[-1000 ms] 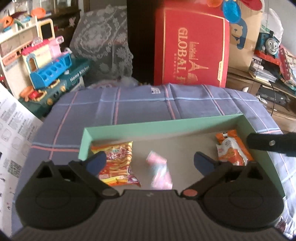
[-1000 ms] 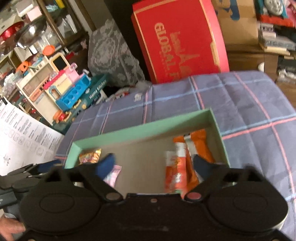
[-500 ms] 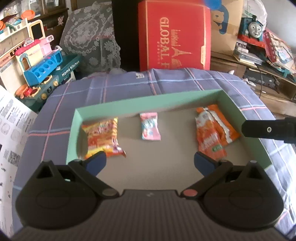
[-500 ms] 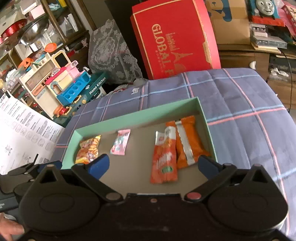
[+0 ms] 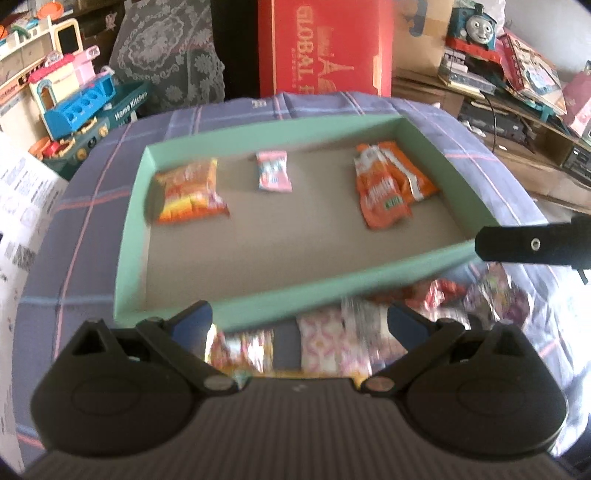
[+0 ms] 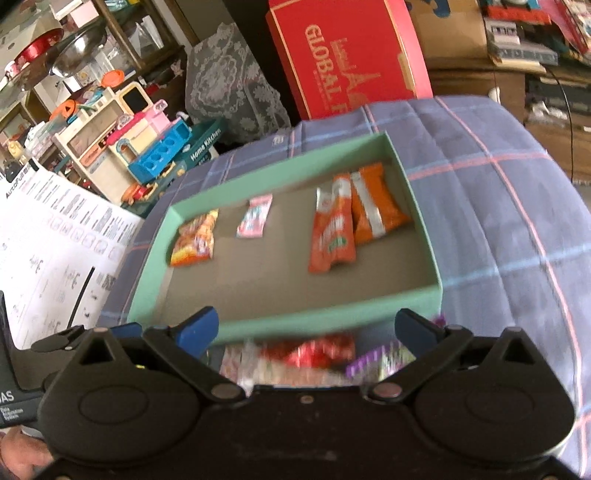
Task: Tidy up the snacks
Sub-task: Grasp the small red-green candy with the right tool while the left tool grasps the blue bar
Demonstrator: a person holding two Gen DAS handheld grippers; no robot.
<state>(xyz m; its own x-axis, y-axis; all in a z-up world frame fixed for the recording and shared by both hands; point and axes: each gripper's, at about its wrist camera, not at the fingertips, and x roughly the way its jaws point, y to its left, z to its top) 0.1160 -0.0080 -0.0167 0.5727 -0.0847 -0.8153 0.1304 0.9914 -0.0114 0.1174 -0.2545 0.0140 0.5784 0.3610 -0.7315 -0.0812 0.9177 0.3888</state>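
Green cardboard, the tray [image 5: 173, 295] now sits further from me than half a second ago: I have drawn both claws back, and loose packets show at six o'clock below its near wall. That suggests the next pick comes from this pile.

Inside, left to right: a yellow-orange packet [image 5: 188, 192] at ten o'clock, a small pink packet [image 5: 273, 171] at twelve, two orange sachets [image 5: 388, 188] at two. My left claw [image 5: 299, 325] is spread wide and empty over a pink-patterned packet [image 5: 332, 347]. My right claw [image 6: 306, 328] is equally agape, holding nothing, above a red wrapper [image 6: 314, 350].

Only the right view shows a purple wrapper [image 6: 384, 360] and a printed sheet [image 6: 55, 240]; only the left shows the toy train [image 5: 474, 26].
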